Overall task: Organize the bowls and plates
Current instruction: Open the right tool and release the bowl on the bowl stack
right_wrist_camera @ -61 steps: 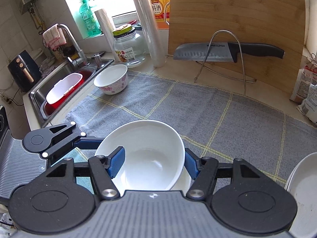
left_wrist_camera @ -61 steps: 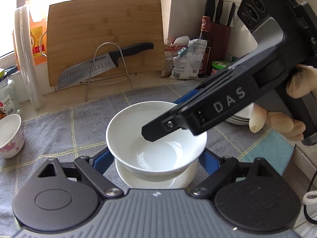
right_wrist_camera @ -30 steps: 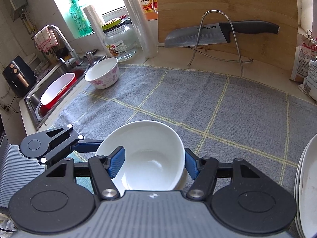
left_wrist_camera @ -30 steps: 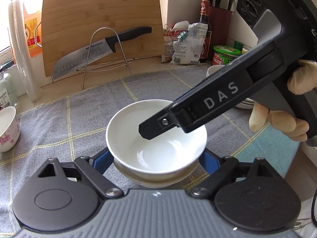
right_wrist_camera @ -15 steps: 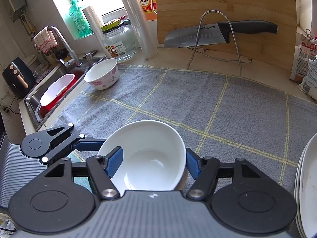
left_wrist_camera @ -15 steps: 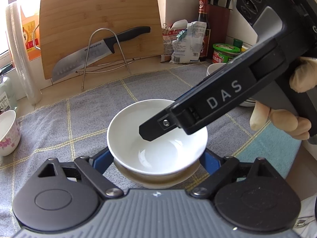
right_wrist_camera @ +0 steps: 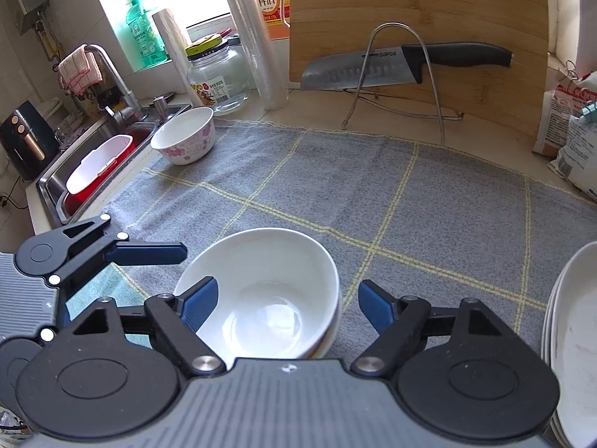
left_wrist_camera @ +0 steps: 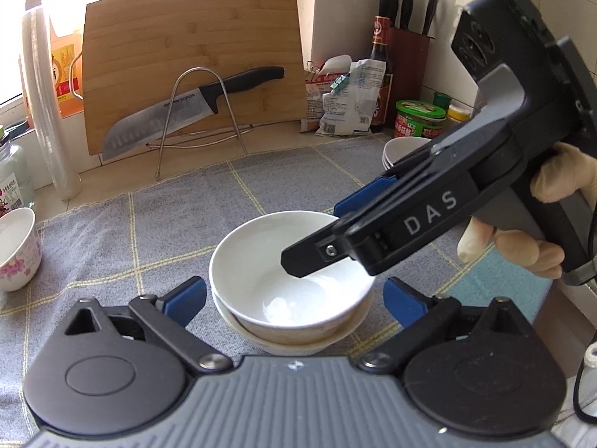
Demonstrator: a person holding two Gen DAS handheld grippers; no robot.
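left gripper jaws spread wide, pads clear of the white bowl on both sides. right gripper jaws also apart, one finger apparently inside the rim; contact unclear. the bowl sits nested in a second bowl on the grey cloth. plate stack right of the bowl; floral bowl beyond it, near the sink.

Bare grey cloth lies open ahead; stacked plates block the right, floral bowl far left.
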